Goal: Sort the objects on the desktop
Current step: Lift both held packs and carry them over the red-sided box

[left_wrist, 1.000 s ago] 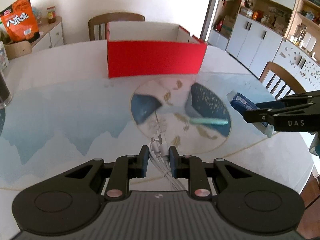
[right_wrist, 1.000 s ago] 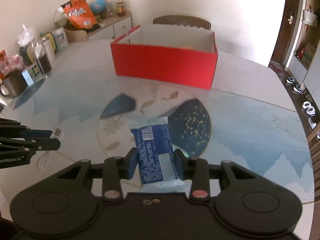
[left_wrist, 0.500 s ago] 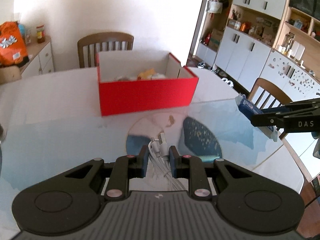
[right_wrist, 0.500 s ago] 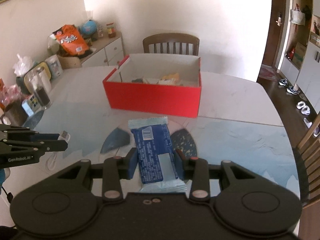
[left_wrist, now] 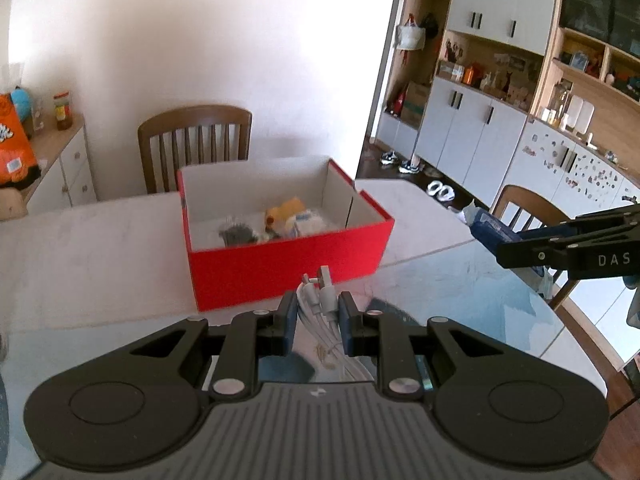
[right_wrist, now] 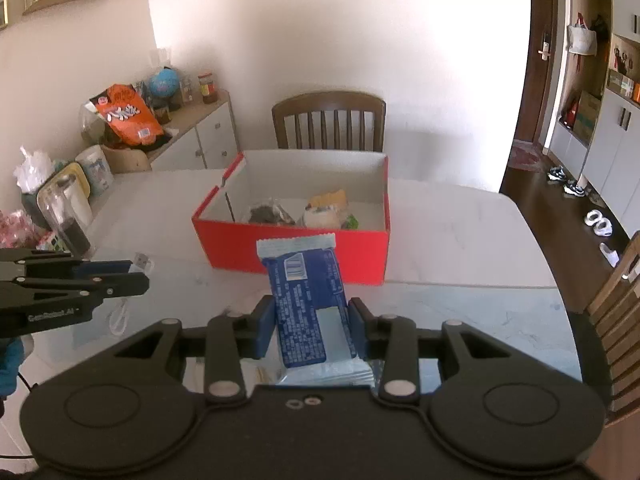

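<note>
At mid-frame sits the red box (right_wrist: 296,232); your left gripper (left_wrist: 318,318) clamps a white cable (left_wrist: 320,296), your right gripper (right_wrist: 312,326) pinches a blue packet (right_wrist: 308,300). Carry both over the box, then release.

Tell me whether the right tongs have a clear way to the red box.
Probably yes: the right tongs, holding the blue packet, face the open red box across bare table, nothing between.

We see our right gripper (right_wrist: 312,322) clamped on a blue snack packet (right_wrist: 308,304), packet upright between the pads. Red box (right_wrist: 296,248) sits ahead on the table (right_wrist: 460,240), open, with a few wrapped items inside. Left gripper (right_wrist: 138,274) enters at left, holding a white cable (right_wrist: 120,316).
</note>
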`<state>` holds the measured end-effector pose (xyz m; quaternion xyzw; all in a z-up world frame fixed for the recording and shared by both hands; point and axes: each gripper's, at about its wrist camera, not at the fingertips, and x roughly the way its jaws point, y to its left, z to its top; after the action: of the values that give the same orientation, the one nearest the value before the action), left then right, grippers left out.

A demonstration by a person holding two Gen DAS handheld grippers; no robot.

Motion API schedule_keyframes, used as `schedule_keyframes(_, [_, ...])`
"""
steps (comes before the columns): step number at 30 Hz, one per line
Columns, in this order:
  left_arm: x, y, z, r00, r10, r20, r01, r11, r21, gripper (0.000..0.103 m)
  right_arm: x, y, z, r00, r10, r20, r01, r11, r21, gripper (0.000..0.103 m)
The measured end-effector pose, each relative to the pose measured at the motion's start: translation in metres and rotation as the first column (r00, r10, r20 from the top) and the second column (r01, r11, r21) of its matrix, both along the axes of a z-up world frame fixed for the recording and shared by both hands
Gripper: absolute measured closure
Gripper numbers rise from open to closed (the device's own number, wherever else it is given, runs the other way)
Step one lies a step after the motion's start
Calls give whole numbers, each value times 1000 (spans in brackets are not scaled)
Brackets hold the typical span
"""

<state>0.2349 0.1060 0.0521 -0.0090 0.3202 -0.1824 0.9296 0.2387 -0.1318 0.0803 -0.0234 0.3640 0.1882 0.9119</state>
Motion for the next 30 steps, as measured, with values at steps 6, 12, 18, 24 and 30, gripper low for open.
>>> schedule_keyframes(6, [19, 4, 15, 999, -15, 33, 15, 1000, -7, 82, 13, 11, 10, 1000, -1, 13, 1, 1000, -2, 65])
schedule_keyframes(12, [39, 6, 26, 998, -22, 55, 23, 1000, -15, 82, 28, 21, 18, 1000, -14, 20, 13, 1000, 6, 65])
schedule_keyframes(18, [64, 8, 32, 997, -33, 72, 35, 999, -24, 82, 44, 29, 24, 999, -25, 28, 25, 1000, 7, 65])
schedule_keyframes(24, [92, 7, 33, 995, -52, 79, 55, 998, -32, 82, 65, 39, 24, 999, -31, 30, 31, 1000, 2, 65])
schedule_keyframes(30, [122, 7, 33, 994, -68, 87, 70, 997, -23, 82, 88, 48, 21, 999, -35, 22, 35, 999, -13, 65])
